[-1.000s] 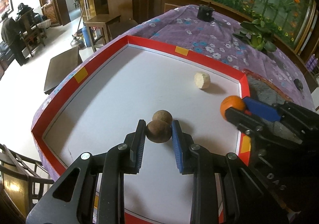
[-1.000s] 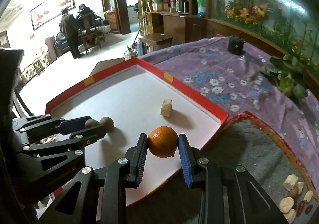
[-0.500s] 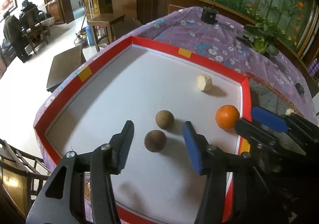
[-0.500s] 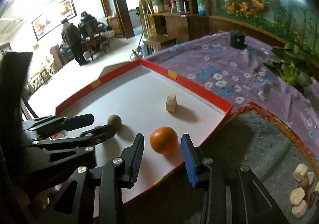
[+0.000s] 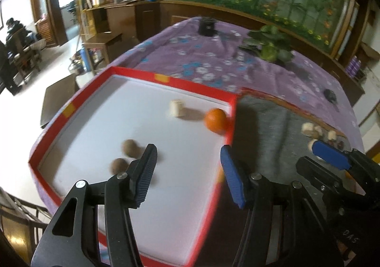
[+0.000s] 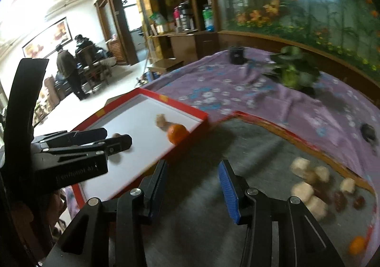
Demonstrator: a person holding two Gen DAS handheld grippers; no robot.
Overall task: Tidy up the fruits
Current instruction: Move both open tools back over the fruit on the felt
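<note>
A red-rimmed white tray (image 5: 180,81) holds an orange (image 5: 215,120), a pale cube-shaped piece (image 5: 177,107) and two brown round fruits (image 5: 129,148) (image 5: 118,165). My left gripper (image 5: 188,173) is open and empty above the tray's right side. My right gripper (image 6: 192,192) is open and empty over the grey mat (image 6: 237,148), to the right of the tray (image 6: 180,105). The orange also shows in the right wrist view (image 6: 177,133). A heap of pale cubes and dark fruits (image 6: 315,186) and another orange (image 6: 357,244) lie on the mat at right.
The table has a purple flowered cloth (image 5: 213,57). A black cup (image 5: 207,26) and a green plant (image 5: 270,49) stand at its far side. Wooden furniture and people are beyond the table at left.
Both grippers let go of their fruits, opened and pulled back to the right. The brown fruit and the orange now lie free in the tray.
</note>
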